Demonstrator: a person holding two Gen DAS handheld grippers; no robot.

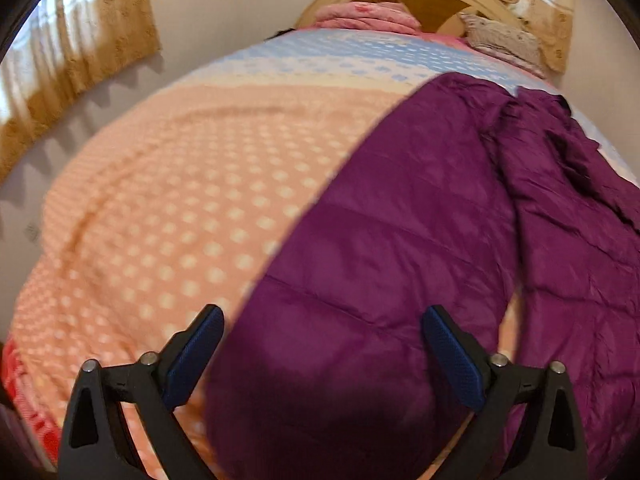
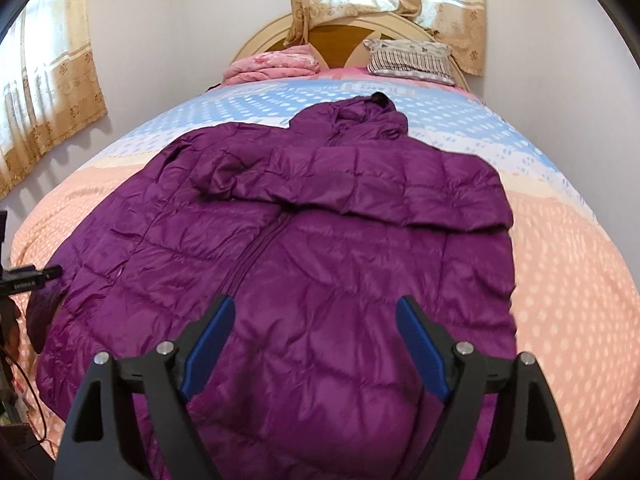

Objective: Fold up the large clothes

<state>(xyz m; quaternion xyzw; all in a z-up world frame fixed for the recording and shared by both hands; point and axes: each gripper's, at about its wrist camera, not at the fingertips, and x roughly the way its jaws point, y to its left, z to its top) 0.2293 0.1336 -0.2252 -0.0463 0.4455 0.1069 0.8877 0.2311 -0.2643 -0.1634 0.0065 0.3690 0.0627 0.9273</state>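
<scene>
A large purple puffer jacket (image 2: 320, 232) lies front up on the bed, hood toward the headboard, zipper shut, with its right sleeve folded across the chest. In the left wrist view the jacket's (image 1: 392, 240) left side and sleeve fill the right half. My left gripper (image 1: 322, 320) is open, hovering over the jacket's lower left edge. My right gripper (image 2: 316, 312) is open above the jacket's lower front, holding nothing. The left gripper's tip (image 2: 40, 274) shows at the far left of the right wrist view.
The bed's dotted cover (image 2: 568, 264) is peach near me and blue toward the headboard (image 2: 344, 32). A folded pink quilt (image 2: 272, 65) and a striped pillow (image 2: 412, 60) lie at the head. Curtains (image 2: 44, 92) hang on the left wall and behind the headboard.
</scene>
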